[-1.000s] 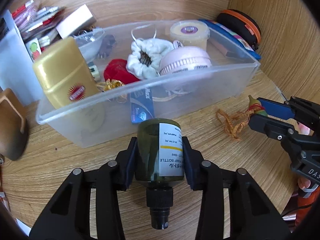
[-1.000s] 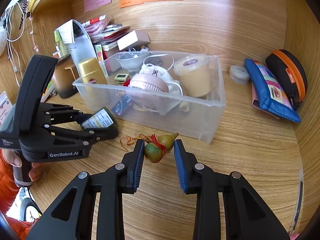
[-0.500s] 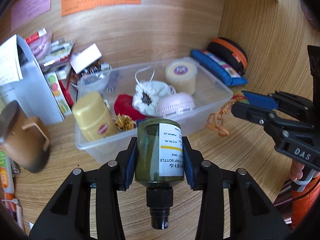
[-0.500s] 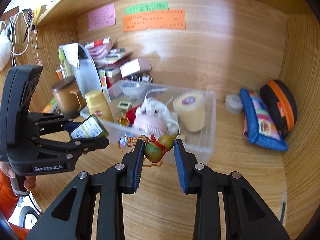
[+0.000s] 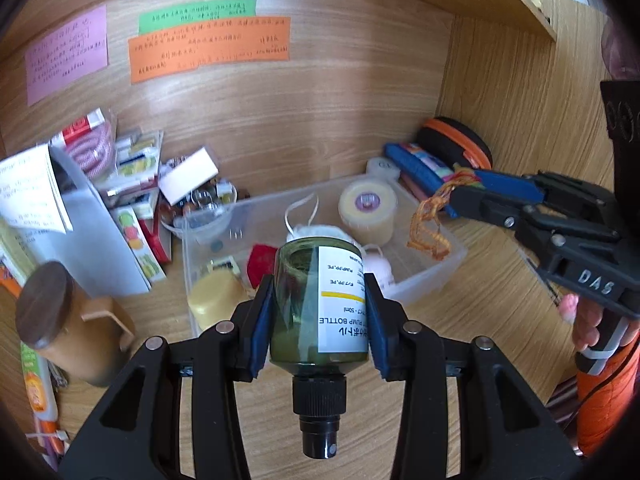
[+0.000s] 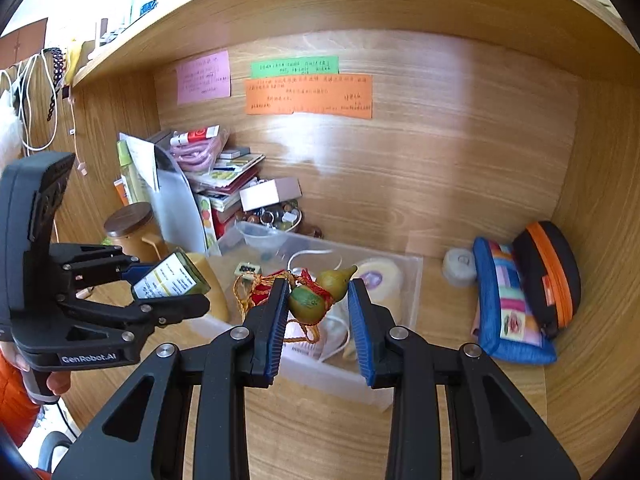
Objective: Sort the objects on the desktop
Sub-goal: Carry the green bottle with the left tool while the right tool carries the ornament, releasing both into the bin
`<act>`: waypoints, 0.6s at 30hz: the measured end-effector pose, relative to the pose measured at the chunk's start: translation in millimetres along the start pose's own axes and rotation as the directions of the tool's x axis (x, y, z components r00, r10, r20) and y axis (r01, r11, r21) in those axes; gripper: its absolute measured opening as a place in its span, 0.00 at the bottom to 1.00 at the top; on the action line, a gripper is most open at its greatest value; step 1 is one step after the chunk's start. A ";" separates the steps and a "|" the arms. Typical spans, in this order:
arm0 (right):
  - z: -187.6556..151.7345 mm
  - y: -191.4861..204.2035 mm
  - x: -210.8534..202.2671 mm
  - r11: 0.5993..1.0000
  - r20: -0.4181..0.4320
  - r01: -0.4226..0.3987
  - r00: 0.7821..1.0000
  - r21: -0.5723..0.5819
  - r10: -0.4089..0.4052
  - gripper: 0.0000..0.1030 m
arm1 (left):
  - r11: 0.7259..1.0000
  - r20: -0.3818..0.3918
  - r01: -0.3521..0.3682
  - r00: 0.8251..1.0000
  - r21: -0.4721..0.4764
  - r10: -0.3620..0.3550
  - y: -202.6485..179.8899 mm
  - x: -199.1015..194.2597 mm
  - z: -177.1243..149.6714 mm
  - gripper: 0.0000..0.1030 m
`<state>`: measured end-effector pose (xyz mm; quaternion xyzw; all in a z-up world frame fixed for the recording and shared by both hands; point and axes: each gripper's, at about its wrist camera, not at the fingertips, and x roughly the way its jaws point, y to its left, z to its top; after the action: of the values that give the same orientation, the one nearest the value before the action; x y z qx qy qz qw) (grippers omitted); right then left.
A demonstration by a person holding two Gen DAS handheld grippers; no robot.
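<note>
My left gripper (image 5: 318, 286) is shut on a dark green pump bottle (image 5: 340, 304) with a white label, nozzle toward the camera, held in the air in front of the clear plastic bin (image 5: 440, 264). In the right wrist view that left gripper (image 6: 172, 284) and the bottle (image 6: 168, 280) hover at the left. My right gripper (image 6: 318, 292) is shut on a small green gourd charm (image 6: 308, 304) tied with red and orange cord, above the bin's (image 6: 332, 376) near wall. The left wrist view shows the right gripper (image 5: 468, 188) with the cord (image 5: 428, 224) dangling.
The bin holds a gold bottle (image 5: 216, 296), a cream jar (image 5: 366, 208) and soft items. A brown lidded cup (image 5: 60, 320) and a stack of books and boxes (image 6: 224, 176) stand left. A blue pouch (image 6: 508, 304), black-orange case (image 6: 548, 272) and small white jar (image 6: 460, 266) lie right.
Both grippers have risen with their objects, from desk level by the bin's front wall to above its rim. The gourd charm's cord has left the desk and now hangs free.
</note>
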<state>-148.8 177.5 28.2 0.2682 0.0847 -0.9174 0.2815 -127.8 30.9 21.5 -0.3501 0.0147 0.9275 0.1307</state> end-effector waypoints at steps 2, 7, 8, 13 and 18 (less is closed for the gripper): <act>5.5 -0.6 4.2 1.000 0.001 -0.006 1.000 0.000 0.006 0.27 | 1.000 0.012 -0.002 1.000 -0.004 0.002 3.7 -2.0 8.0 0.40; 17.7 -2.1 17.9 1.000 -0.005 -0.005 1.000 -0.002 0.005 0.27 | 1.000 0.027 0.002 1.000 -0.022 -0.001 12.4 2.5 28.0 0.40; 19.4 -3.0 22.3 1.000 -0.009 -0.007 1.000 -0.003 0.007 0.27 | 1.000 0.026 0.001 1.000 -0.024 -0.001 13.7 4.9 31.0 0.40; 26.1 -7.1 45.8 1.000 -0.037 -0.013 0.999 0.001 0.013 0.27 | 0.999 0.011 0.002 1.000 -0.045 -0.002 21.4 21.6 40.1 0.40; 24.5 -10.9 71.9 1.000 -0.078 -0.019 0.997 0.003 0.020 0.27 | 0.999 -0.027 0.004 1.000 -0.044 -0.005 25.0 46.6 41.9 0.40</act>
<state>-215.9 145.2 10.1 0.3048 0.0920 -0.9036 0.2866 -194.8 22.6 21.1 -0.3652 -0.0048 0.9225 0.1247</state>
